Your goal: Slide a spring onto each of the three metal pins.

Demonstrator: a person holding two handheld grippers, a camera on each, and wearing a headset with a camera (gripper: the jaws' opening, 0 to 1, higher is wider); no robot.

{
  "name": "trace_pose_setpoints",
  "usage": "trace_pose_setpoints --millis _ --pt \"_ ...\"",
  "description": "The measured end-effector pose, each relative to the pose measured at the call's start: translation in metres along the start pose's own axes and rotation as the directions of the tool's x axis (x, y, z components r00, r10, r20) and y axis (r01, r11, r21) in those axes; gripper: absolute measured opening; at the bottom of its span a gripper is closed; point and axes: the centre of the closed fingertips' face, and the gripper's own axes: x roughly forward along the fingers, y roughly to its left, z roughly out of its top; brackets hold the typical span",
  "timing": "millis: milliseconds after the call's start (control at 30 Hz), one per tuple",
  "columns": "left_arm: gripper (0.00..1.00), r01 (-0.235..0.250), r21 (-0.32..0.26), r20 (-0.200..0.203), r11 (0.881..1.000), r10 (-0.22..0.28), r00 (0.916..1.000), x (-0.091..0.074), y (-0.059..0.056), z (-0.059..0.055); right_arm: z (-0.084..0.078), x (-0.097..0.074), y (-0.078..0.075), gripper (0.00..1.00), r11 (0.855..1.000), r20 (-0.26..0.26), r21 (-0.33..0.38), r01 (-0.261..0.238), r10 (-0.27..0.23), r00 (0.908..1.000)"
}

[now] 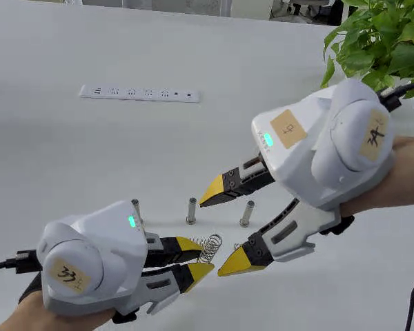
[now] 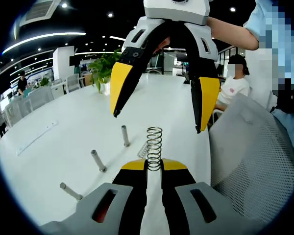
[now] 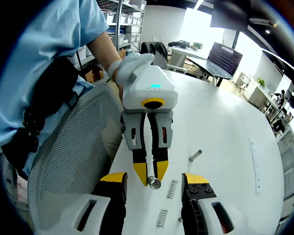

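Okay, white tabletop [image 1: 69, 158] carries everything. A mesh chair [image 3: 73, 161] sits off its near edge, a potted plant [image 1: 379, 41] at the far right, and a power strip [image 1: 139, 93] lies well back.

Right gripper [image 2: 157, 122] comes in from the right with its jaws spread wide and grasping nothing. Its yellow tips hang either side of the held spring without touching it.

Left gripper [image 1: 199, 258] is low at the near left, jaws clenched on one spring [image 2: 154, 146]. It is pinched at its lower end, and most of the coil pokes out free past the tips, roughly in line with the jaws.

Left pin [image 1: 136, 209], middle pin [image 1: 191, 210] and right pin [image 1: 247, 214] stand upright in a loose row just beyond the grippers. They are apart from each other and all three are bare. The held spring is near the middle and right pins, touching neither.

A spare spring [image 3: 172, 189] and a second spare spring [image 3: 161, 218] lie flat on the tabletop near the grippers.

Handling, as a judgement: the spring looks like thin wire, so very light. It is probably soft along its length, quick to bend sideways, and likely to flick out if squeezed hard across the coils. The best hold is the one shown, a light pinch at one end that leaves the open far end free to go over a pin top. The pins look stiff and smooth. Whether they are fixed to the tabletop cannot be told, so a sideways knock may tip one. No pin is loaded yet.
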Motion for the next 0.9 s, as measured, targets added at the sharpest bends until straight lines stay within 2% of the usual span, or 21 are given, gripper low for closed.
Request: trace_pose_setpoints --millis 67,100,200,367,500,700,900 --pt "0.06 0.004 0.004 -0.005 1.000 -0.004 1.0000 0.000 -0.001 0.000 -0.006 0.002 -0.001 0.35 0.999 -0.038 -0.034 -0.014 0.012 0.9992" --pt "0.06 0.007 0.006 -0.009 1.000 -0.007 0.9999 0.001 -0.001 0.000 -0.011 0.003 -0.002 0.32 0.999 -0.071 -0.044 -0.024 0.021 0.9973" --pt "0.06 0.012 0.008 -0.018 1.000 -0.012 0.9998 0.002 -0.002 -0.001 -0.019 0.007 -0.002 0.25 0.996 -0.122 -0.076 -0.054 0.045 0.9915" --pt "0.06 0.019 0.007 -0.031 1.000 -0.019 0.9993 0.005 -0.003 -0.001 -0.020 0.013 0.000 0.22 0.992 -0.149 -0.084 -0.093 0.079 0.9856" --pt "0.06 0.016 0.005 -0.025 1.000 -0.016 0.9995 0.007 -0.002 0.001 -0.020 0.018 0.001 0.17 0.990 -0.161 -0.081 -0.113 0.099 0.9821" --pt "0.06 0.017 0.002 -0.020 1.000 -0.017 0.9997 0.008 -0.003 0.003 -0.029 0.021 0.000 0.12 0.989 -0.195 -0.076 -0.130 0.113 0.9743" --pt "0.06 0.018 0.000 -0.022 1.000 -0.018 0.9996 0.009 -0.003 0.004 -0.031 0.021 0.001 0.10 0.989 -0.199 -0.049 -0.139 0.127 0.9719"
